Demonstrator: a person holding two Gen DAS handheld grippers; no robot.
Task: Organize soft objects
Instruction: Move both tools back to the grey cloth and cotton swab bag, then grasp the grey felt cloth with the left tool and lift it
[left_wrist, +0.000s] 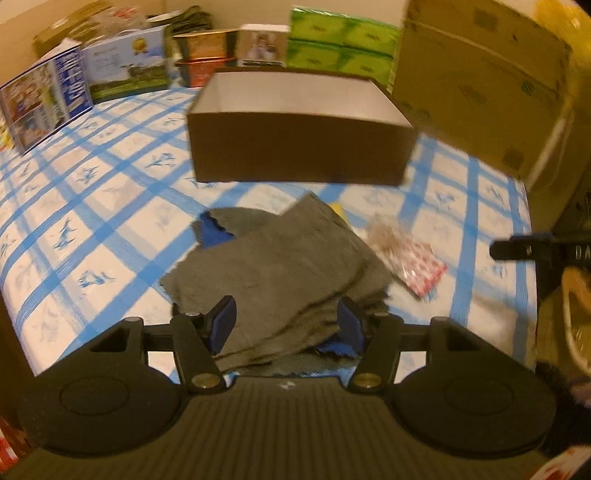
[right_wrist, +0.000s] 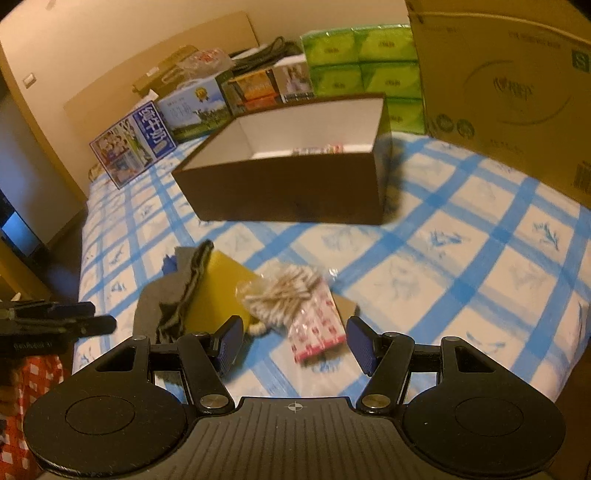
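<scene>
A pile of grey cloths (left_wrist: 280, 269) with a blue cloth (left_wrist: 216, 232) beneath lies on the blue-checked bedspread (left_wrist: 92, 206). My left gripper (left_wrist: 288, 325) is open, its pads either side of the pile's near edge. A bag of cotton swabs (right_wrist: 280, 291) and a red-and-white packet (right_wrist: 317, 332) lie beside a yellow cloth (right_wrist: 221, 295). My right gripper (right_wrist: 295, 343) is open just in front of the packet. The dark open box (right_wrist: 288, 192) stands behind; a packet lies inside it (right_wrist: 317, 149). The right gripper's tip shows in the left view (left_wrist: 517, 249).
Green tissue packs (left_wrist: 340, 44), a large cardboard carton (left_wrist: 480, 81) and printed boxes (left_wrist: 48, 99) line the far side of the bed. The left gripper shows at the left edge of the right wrist view (right_wrist: 55, 321). The bed's edge drops off at the right.
</scene>
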